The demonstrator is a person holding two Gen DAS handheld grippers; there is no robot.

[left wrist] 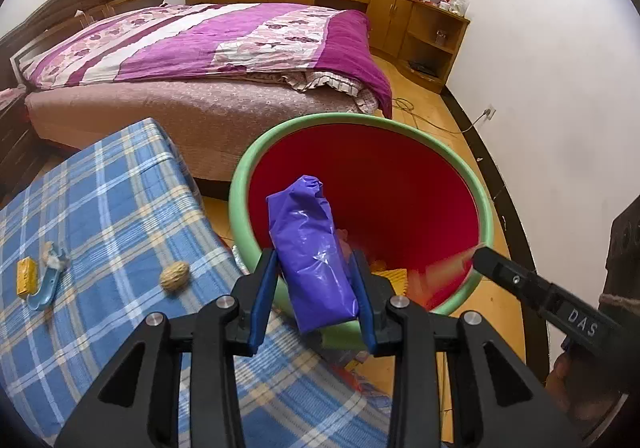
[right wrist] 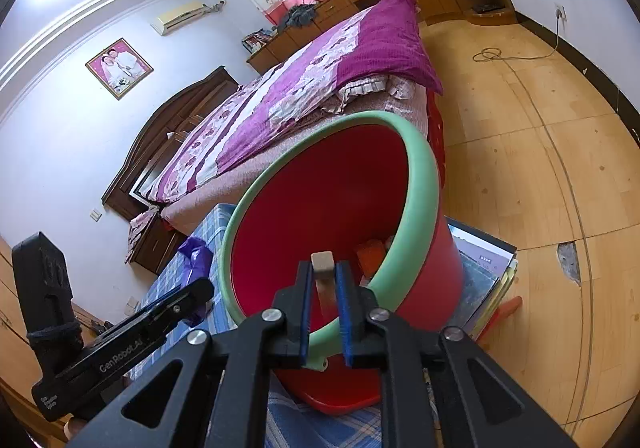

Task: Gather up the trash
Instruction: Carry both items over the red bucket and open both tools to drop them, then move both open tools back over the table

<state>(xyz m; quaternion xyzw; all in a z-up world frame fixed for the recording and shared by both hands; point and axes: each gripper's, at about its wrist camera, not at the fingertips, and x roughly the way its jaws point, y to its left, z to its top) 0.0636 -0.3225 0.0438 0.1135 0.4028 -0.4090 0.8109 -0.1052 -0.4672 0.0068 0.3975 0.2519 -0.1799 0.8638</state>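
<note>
Jaws first: our left gripper (left wrist: 316,280) is clenched on a purple plastic bag (left wrist: 310,248), pads on both sides of the bundle; our right gripper (right wrist: 323,288) is clenched on a small tan piece of trash (right wrist: 322,263), thin stem running down between the pads. What that piece is, we cannot tell.

Largest to smallest. Red bin with green rim (left wrist: 256,163) sits tipped, its mouth facing us, beside the counter with the blue plaid cloth (left wrist: 112,183); in the right wrist view its base looks to rest on the cloth edge. Inside, low down, we see orange and yellow scraps, blurred, otherwise mostly bare red wall.

The purple bag hangs over the bin mouth, lower end just outside the near rim. We judge it light, soft, crinkly and slippery; a squeeze across the middle of the bundle, as now, should hold, while a loose corner would slide out. It should drop cleanly if released further over the opening.

The tan piece is held at the near rim, in front of the opening. We judge it light and fairly stiff, easy to lose from a narrow pinch.

Left on the counter, well apart from the bin: a walnut (left wrist: 174,276), a light blue plastic piece (left wrist: 47,284) with white crumpled bits on it, a yellow packet (left wrist: 26,276). The walnut is hard, round, and may roll.
</note>
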